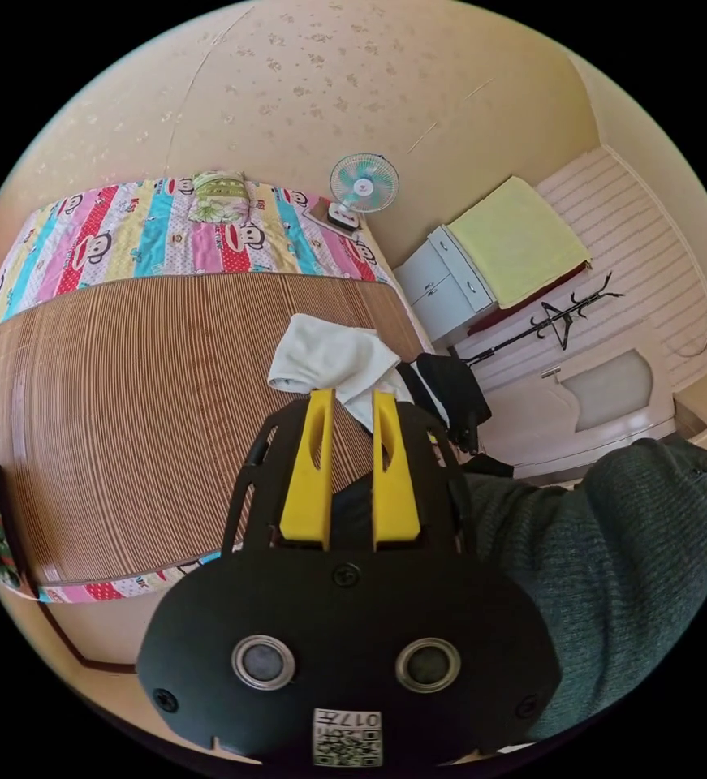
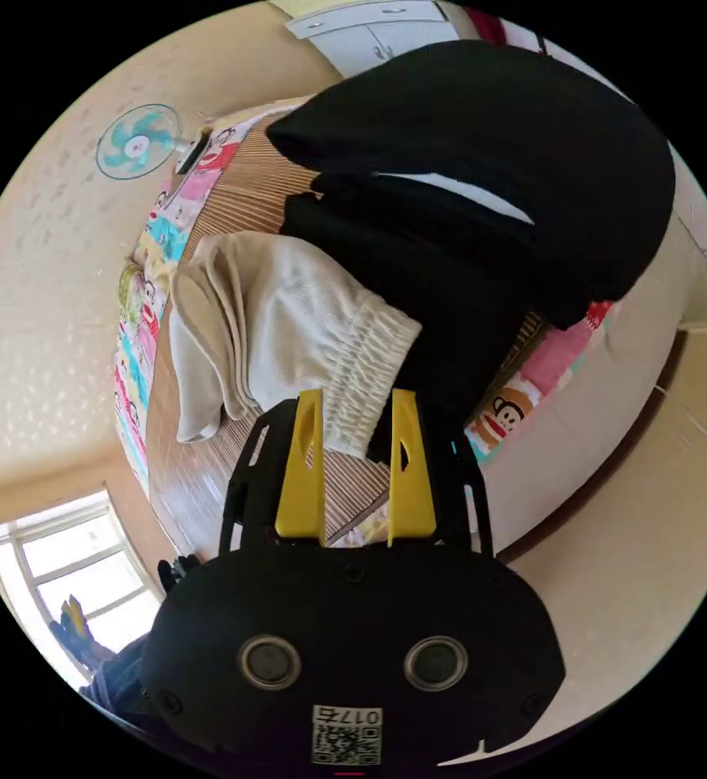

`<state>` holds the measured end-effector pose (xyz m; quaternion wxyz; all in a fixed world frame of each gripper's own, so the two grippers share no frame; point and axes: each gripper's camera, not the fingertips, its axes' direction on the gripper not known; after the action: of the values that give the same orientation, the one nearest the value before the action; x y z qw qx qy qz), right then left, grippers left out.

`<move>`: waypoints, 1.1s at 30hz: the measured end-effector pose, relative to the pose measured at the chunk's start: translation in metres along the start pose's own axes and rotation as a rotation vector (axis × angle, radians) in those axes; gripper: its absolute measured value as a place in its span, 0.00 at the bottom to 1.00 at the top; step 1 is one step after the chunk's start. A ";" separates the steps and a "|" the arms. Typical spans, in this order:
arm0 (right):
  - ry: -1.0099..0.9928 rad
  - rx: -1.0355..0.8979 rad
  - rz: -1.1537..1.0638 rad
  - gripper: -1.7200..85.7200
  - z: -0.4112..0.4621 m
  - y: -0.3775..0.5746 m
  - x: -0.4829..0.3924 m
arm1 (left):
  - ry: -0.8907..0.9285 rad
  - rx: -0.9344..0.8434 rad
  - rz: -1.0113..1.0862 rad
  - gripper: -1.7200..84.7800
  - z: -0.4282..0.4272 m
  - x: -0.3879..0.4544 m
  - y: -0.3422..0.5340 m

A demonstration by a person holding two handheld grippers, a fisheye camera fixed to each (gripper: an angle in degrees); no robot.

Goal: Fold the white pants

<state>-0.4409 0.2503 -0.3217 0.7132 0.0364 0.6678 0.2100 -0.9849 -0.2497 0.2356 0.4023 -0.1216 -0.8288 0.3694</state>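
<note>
Right gripper view: right tool (image 2: 355, 398) open, empty, near folded white ribbed pants (image 2: 288, 324) elastic waistband; pinch both layers squarely, avoid black garment (image 2: 483, 162).

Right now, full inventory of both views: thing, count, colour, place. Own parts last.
white pants: 1, white, folded bundle on the mat near the bed's edge
black garment: 1, black with a white stripe, beside the pants
mat: 1, brown slatted, over the bed
sheet: 1, striped multicolour, under the mat
pillow: 1, green patterned, at the wall side
fan: 1, teal, at the bed's corner
cabinet: 1, white, yellow cloth on top
coat stand: 1, black, by the cabinet
window: 1, bright, far wall
left gripper: yellow jaws, open
right gripper: yellow jaws, open, at the waistband
sleeve: 1, grey-green knit
</note>
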 end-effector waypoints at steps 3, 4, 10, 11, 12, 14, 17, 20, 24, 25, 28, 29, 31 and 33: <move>-0.174 -0.059 0.027 0.14 0.033 0.006 0.051 | 0.013 -0.024 -0.019 0.13 0.021 0.001 0.002; -0.206 -0.056 0.019 0.13 0.036 0.006 0.055 | 0.029 -0.041 -0.014 0.13 0.032 0.004 0.001; -0.705 0.036 -0.097 0.06 0.016 0.002 0.060 | 0.082 -0.118 0.139 0.15 0.080 0.054 -0.013; -0.742 0.066 -0.199 0.05 -0.007 0.003 0.039 | 0.088 -0.124 0.190 0.15 0.086 0.069 -0.014; -0.692 0.053 -0.344 0.05 -0.026 0.004 0.007 | 0.090 -0.126 0.214 0.15 0.088 0.076 -0.014; -0.623 0.043 -0.583 0.05 -0.053 0.012 -0.045 | 0.066 -0.138 0.306 0.16 0.098 0.103 -0.016; -0.700 0.023 -0.852 0.04 -0.089 0.033 -0.111 | -0.044 -0.120 0.422 0.18 0.105 0.134 -0.017; -0.840 -0.003 -1.097 0.04 -0.130 0.071 -0.161 | -0.177 -0.045 0.480 0.23 0.097 0.160 -0.022; -0.860 -0.057 -1.421 0.03 -0.166 0.161 -0.216 | -0.126 0.152 0.570 0.22 0.053 0.201 -0.028; -0.882 -0.069 -1.450 0.03 -0.168 0.173 -0.220 | -0.092 0.210 0.611 0.19 0.036 0.216 -0.027; -0.934 -0.018 -1.472 0.03 -0.183 0.210 -0.222 | -0.230 0.385 0.606 0.10 -0.009 0.245 -0.014; -0.947 0.008 -1.499 0.03 -0.190 0.218 -0.216 | -0.222 0.452 0.603 0.09 -0.033 0.250 -0.008; -1.021 0.045 -1.558 0.03 -0.202 0.230 -0.198 | -0.137 0.511 0.592 0.08 -0.068 0.251 -0.005; -1.114 0.122 -1.599 0.03 -0.215 0.244 -0.157 | -0.079 0.538 0.572 0.07 -0.099 0.253 -0.007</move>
<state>-0.7132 0.3684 -0.1161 0.8555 -0.2968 0.0726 -0.4180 -1.0726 -0.0777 0.4267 0.2686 -0.2235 -0.6497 0.6751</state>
